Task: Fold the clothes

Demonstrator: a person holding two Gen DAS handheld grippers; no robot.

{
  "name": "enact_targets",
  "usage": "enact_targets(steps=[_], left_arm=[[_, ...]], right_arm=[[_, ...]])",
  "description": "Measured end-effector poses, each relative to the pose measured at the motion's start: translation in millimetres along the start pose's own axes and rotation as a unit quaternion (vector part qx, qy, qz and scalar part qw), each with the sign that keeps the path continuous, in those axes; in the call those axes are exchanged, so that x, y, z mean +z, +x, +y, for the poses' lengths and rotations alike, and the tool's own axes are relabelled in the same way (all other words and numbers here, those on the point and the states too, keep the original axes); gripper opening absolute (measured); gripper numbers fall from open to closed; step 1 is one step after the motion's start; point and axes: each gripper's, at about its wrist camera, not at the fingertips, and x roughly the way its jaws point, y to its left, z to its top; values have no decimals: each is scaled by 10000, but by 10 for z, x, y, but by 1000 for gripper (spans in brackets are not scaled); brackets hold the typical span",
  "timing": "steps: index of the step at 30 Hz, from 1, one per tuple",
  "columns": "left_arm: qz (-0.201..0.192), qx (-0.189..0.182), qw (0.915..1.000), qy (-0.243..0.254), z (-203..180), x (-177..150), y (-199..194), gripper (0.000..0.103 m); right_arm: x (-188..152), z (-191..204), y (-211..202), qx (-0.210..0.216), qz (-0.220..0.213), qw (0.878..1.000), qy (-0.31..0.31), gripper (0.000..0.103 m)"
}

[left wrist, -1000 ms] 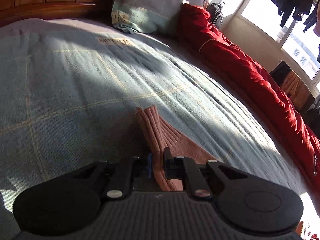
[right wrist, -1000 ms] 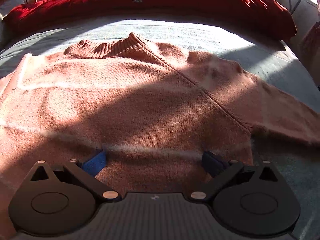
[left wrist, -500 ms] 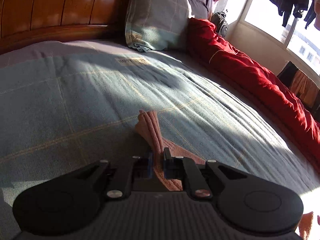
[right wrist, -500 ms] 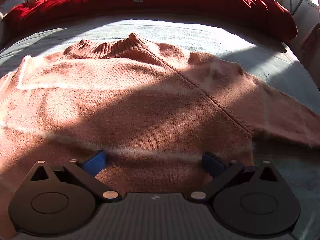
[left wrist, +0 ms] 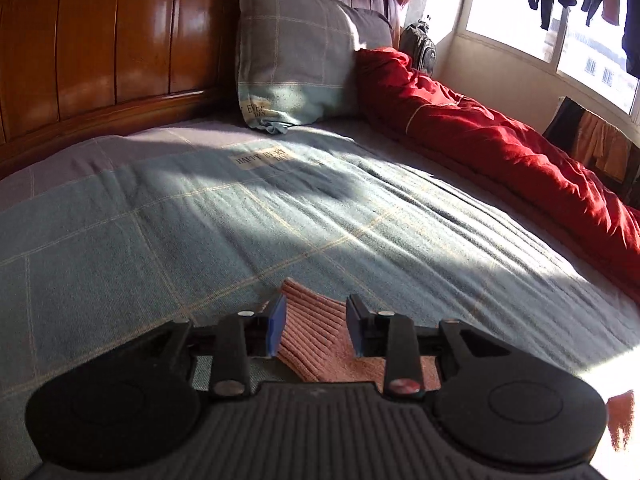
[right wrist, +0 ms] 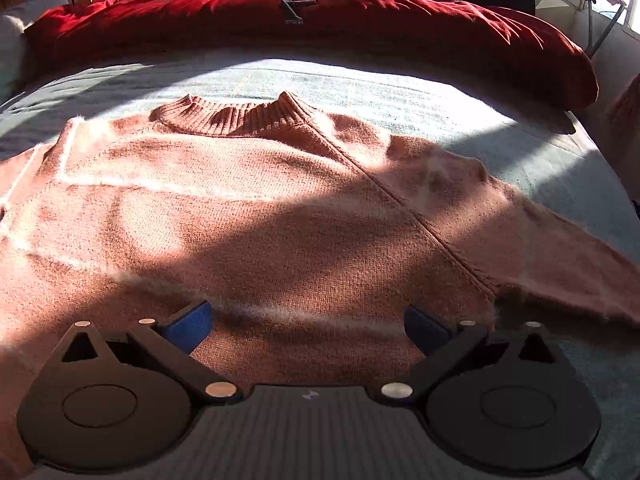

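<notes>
While the salmon-pink knit sweater point(right wrist: 280, 208) lies spread flat, front up, on our blue-green checked bedspread point(left wrist: 200, 220), collar pointing toward the red duvet point(right wrist: 320, 12), neither gripper has hold of it. One sleeve trails off to the right in the right wrist view; the other side runs out of frame, so we can't tell how that sleeve sits.

Our left gripper point(left wrist: 316, 326) is parted a little, with a ribbed cuff point(left wrist: 308, 320) sitting loose between its pads, not pinched. Our right gripper point(right wrist: 308, 326) is spread wide, low over the lower body of the sweater near the hem.

What could go wrong, as we see it: the knit is soft and fuzzy, so a pinch may catch only the top layer and pull front away from back, leaving a lumpy fold. That loose cuff could slip out if the left side lifts without closing properly. Strong sun and hard shadows also hide the edges, so a fold line may land crooked. The bedspread is wrinkly, and could get grabbed along with the cloth.
</notes>
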Motion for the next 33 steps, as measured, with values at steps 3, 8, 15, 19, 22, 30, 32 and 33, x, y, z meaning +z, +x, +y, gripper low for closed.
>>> enact_targets(steps=[3,8,15,19,22,30,32,33], left_arm=[[87,-573,9976,370,-292,-55,13,52],[697,-120,9947,748,-587,-337,373,55],[733,-100,9884,1323,-1025,-423,216,55],[546,-1166,9739,1870,-1619,-467,-89,65],[578,-2186,9514,2092,-2075,-587,-299,65],[858,-3736,8772,2891,-3044,-1153,-292,66],[1064,-3552,8840,2849,-3107,-1217,-84,66],[1167,-3458,8874,2818,-3133,-1247,21,66]], right_arm=[[84,105,-108,98,-181,9997,-147,103],[81,227,-184,242,-260,9986,-392,103],[-104,110,-65,75,105,9996,-249,103],[-209,46,7,-15,317,9994,-163,103],[-260,69,63,-9,422,9991,-58,103],[-218,170,-217,8,72,9992,-394,103],[-232,177,-270,20,31,9991,-427,103],[-245,179,-295,20,19,9990,-441,103]])
